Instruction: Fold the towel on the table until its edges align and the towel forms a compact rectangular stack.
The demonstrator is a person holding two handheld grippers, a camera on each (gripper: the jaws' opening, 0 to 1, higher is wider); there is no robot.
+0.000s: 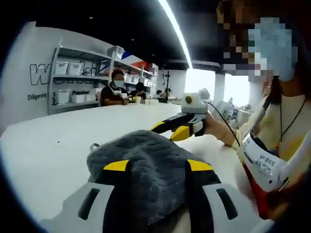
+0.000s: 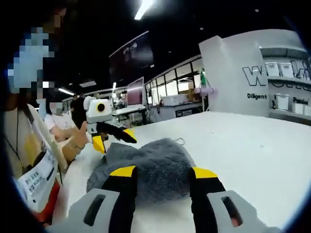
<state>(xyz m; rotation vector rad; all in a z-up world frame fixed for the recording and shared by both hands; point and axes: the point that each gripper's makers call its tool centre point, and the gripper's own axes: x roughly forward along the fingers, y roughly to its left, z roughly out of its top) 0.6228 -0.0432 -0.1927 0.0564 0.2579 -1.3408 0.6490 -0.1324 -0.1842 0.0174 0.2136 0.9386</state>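
Towel [image 1: 146,165] lies bunched near the bench [image 1: 48,145] edge; both my grippers, left [image 1: 158,167] and right [image 2: 163,172], gape wide, so I pinch matching corners evenly.

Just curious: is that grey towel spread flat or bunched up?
Bunched up: the grey towel sits as a rumpled, humped mound on the white table, edges not aligned.

A broad white surface [image 1: 58,145] runs back toward a white wall [image 1: 24,92] printed with large dark lettering. Against that wall stands a shelving unit [image 1: 73,80] holding pale storage boxes [image 1: 62,68]. Beyond the surface's far edge several people [image 1: 114,90] sit. The ceiling [image 1: 136,34] is dark, crossed by a long bright light strip [image 1: 176,31]. Bright windows [image 1: 235,87] glow farther back. In the right gripper view, dark screens [image 2: 131,58] hang above glass-fronted partitions [image 2: 170,90].
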